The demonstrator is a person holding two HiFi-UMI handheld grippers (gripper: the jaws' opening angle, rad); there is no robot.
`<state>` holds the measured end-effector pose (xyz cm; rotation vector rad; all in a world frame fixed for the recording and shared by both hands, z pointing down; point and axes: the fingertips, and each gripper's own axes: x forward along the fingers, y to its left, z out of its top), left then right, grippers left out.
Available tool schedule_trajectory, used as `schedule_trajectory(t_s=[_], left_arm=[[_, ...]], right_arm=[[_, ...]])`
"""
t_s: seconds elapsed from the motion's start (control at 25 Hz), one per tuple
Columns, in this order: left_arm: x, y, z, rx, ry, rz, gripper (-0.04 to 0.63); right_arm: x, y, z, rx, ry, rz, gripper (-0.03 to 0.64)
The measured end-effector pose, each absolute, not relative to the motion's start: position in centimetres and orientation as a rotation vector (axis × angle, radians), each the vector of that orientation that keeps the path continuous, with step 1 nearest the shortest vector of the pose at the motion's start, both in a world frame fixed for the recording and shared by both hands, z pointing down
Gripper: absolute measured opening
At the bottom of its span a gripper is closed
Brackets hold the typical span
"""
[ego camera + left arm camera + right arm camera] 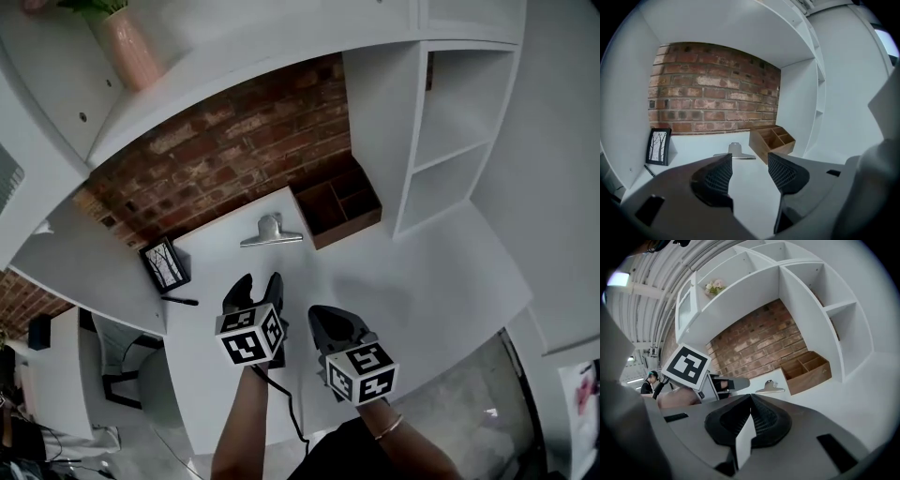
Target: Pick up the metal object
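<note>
The metal clip [272,232] lies flat on the white table [422,281], just above the middle of the head view. It sits near the foot of the brick wall [234,141], with the wooden organiser [337,211] just beside it on the right. Nothing touches it yet.

The left claw [258,281] hangs below the clip in that view. Its jaws stand well apart with only bare table between them. In the left gripper view the clip shows just above the gap, slightly left of centre. The right claw [328,317] sits lower right of the left one, its jaws closed together on nothing.

The left claw looks the better placed to make the pick. The clip is low and thin, with a raised handle at its middle, so the jaws should probably come down on either side of that handle rather than the flat wings. The approach should stay clear of the organiser's wall. The jaws should close only once both pads flank the metal, since a smooth clip may skid on the table if pushed from one side.

No brand, label or lettering can be read anywhere. The marker cubes [251,337] carry only black-and-white square patterns. The picture frame [164,264] at middle left shows bare trees and no words, and a dark pen [178,300] lies below it.
</note>
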<state>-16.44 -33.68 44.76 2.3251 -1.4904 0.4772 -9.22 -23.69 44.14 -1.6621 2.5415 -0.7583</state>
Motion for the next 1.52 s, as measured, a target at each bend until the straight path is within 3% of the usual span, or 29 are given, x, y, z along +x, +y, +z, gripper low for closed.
schedule_trajectory(t_s=[0.68, 1.52], left_arm=[[-14.5, -44.7, 54.3, 2.237, -1.565, 0.733, 0.272], [-13.6, -53.9, 57.4, 2.169, -1.526, 0.921, 0.281]], right_arm=[[-7.9, -32.5, 49.9, -1.644, 2.395, -0.877, 0.005], [-8.1, -39.5, 52.5, -1.618, 2.417, -0.925, 0.005]])
